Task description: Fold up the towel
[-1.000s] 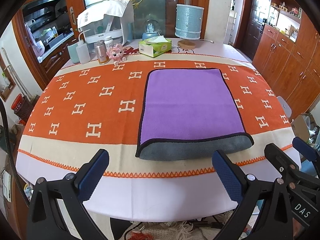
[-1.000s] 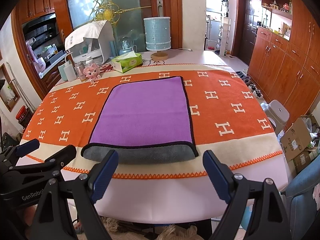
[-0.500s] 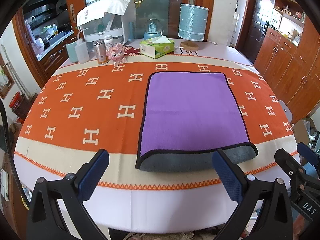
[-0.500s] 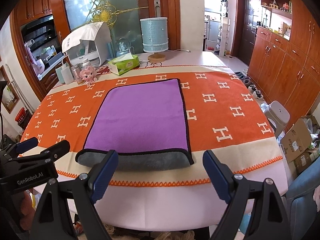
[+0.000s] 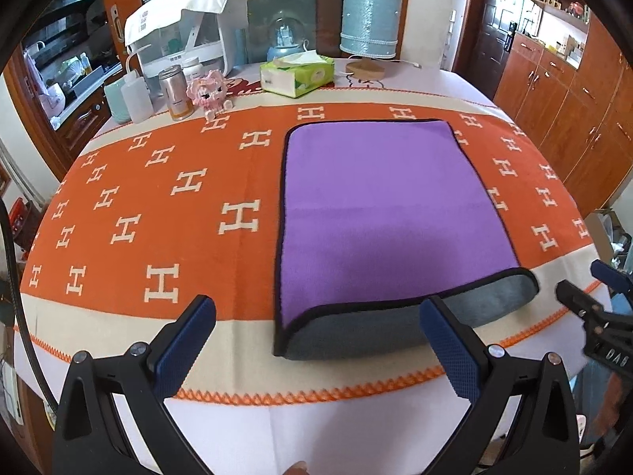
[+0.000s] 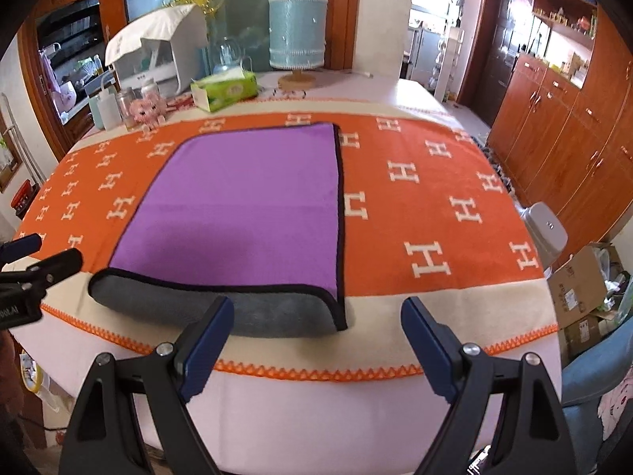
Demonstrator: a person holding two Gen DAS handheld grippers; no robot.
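Observation:
A purple towel (image 5: 387, 206) with black trim and a grey underside lies flat on the orange patterned tablecloth (image 5: 158, 182). Its near edge is rolled over, showing grey. It also shows in the right wrist view (image 6: 245, 202). My left gripper (image 5: 316, 346) is open and empty, hovering over the table's near edge in front of the towel's near left corner. My right gripper (image 6: 316, 346) is open and empty, in front of the towel's near right corner. Neither touches the towel.
At the table's far side stand a tissue box (image 5: 296, 73), a blue lamp (image 5: 370, 23), bottles (image 5: 136, 95), a pink toy (image 5: 209, 93) and a white rack (image 5: 186, 31). Wooden cabinets (image 6: 573, 126), a stool (image 6: 548, 233) and cardboard boxes (image 6: 589, 293) are on the right.
Both grippers have moved forward and closer to the table's near edge and the towel. Both stay open. The towel has not moved.

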